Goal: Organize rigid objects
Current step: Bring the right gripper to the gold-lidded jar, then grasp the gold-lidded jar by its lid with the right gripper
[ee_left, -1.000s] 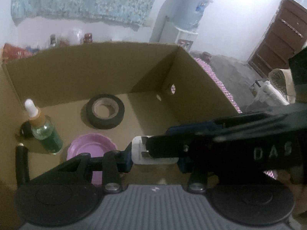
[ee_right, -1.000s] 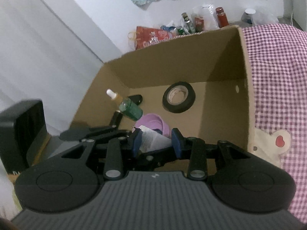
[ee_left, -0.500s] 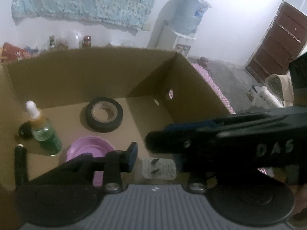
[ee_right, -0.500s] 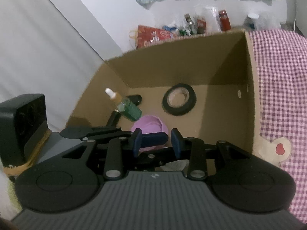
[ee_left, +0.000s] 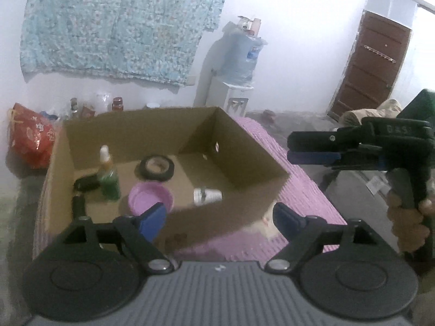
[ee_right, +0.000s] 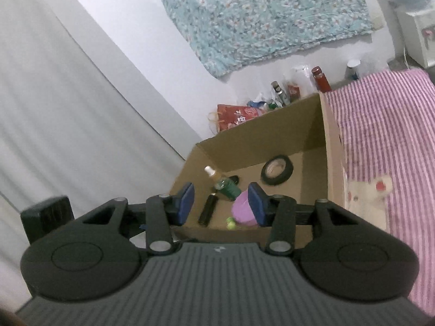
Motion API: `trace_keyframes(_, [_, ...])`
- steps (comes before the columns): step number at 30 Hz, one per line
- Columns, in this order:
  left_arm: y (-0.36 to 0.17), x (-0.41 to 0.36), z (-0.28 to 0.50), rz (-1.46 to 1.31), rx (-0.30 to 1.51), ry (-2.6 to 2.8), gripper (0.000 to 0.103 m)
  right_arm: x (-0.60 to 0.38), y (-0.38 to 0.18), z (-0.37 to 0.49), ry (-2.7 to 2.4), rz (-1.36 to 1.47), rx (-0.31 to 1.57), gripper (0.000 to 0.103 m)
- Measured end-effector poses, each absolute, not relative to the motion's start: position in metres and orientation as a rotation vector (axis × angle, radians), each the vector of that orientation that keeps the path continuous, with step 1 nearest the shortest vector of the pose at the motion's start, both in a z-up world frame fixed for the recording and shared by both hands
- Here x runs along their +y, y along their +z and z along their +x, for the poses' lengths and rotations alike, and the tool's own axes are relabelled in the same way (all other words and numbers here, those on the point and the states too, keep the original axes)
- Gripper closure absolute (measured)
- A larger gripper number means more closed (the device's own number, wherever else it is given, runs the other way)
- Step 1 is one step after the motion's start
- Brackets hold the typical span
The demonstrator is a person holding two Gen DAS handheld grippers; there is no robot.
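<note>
A cardboard box (ee_left: 252, 149) stands on a pink checked bedspread. Inside lie a black tape roll (ee_left: 157, 167), a green dropper bottle (ee_left: 108, 180), a purple lid (ee_left: 151, 199), a white plug adapter (ee_left: 207, 196) and a black cylinder (ee_left: 78, 206). My left gripper (ee_left: 218, 217) is open and empty, above the box's near wall. My right gripper (ee_right: 221, 203) is open and empty, above the box's near edge; it also shows in the left wrist view (ee_left: 312, 146), right of the box. In the right wrist view the box (ee_right: 330, 146) shows the tape roll (ee_right: 276, 169), bottle (ee_right: 225, 186) and lid (ee_right: 243, 210).
A red bag (ee_left: 30, 138) and several bottles (ee_left: 117, 104) stand behind the box. A water dispenser (ee_left: 233, 81) and a brown door (ee_left: 369, 65) are at the back right. A grey curtain (ee_right: 68, 108) hangs on the left. A small green ball (ee_right: 231, 221) lies in the box.
The white plug adapter left my grippers and now lies on the box floor. Both grippers opened and pulled back and up from the box.
</note>
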State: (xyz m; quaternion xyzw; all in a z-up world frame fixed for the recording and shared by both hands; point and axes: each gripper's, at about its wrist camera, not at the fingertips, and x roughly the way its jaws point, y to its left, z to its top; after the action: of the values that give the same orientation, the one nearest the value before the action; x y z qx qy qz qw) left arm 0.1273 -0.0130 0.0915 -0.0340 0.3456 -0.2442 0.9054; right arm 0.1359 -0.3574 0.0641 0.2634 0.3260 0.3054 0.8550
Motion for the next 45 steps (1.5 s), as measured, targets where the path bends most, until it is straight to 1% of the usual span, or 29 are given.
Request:
trace_keyframes(3, [0.085, 0.000, 0.104, -0.072, 0.728, -0.498, 0.011, -0.359, 0.048, 0.114, 0.640, 0.604, 0.708, 0.059])
trace_keyframes(7, [0.061, 0.010, 0.083, -0.062, 0.774, -0.457, 0.011, -0.341, 0.016, 0.098, 0.658, 0.663, 0.787, 0.058])
trace_keyframes(12, [0.031, 0.012, 0.078, -0.049, 0.796, -0.404, 0.011, -0.296, -0.014, 0.099, 0.692, 0.648, 0.904, 0.057])
trace_keyframes(17, [0.007, 0.001, 0.089, 0.022, 0.805, -0.359, 0.016, -0.254, -0.029, 0.117, 0.689, 0.548, 0.959, 0.057])
trace_keyframes(26, [-0.013, -0.009, 0.101, 0.046, 0.802, -0.320, 0.016, -0.216, -0.045, 0.159, 0.698, 0.509, 0.999, 0.059])
trace_keyframes(33, [-0.014, -0.020, 0.100, 0.055, 0.799, -0.366, 0.016, -0.210, -0.047, 0.158, 0.697, 0.492, 1.012, 0.060])
trace_keyframes(43, [-0.011, -0.056, 0.085, 0.042, 0.798, -0.562, 0.016, -0.259, -0.053, 0.126, 0.621, 0.547, 1.048, 0.060])
trace_keyframes(45, [-0.011, -0.062, 0.081, 0.051, 0.791, -0.574, 0.019, -0.268, -0.053, 0.120, 0.597, 0.561, 1.042, 0.060])
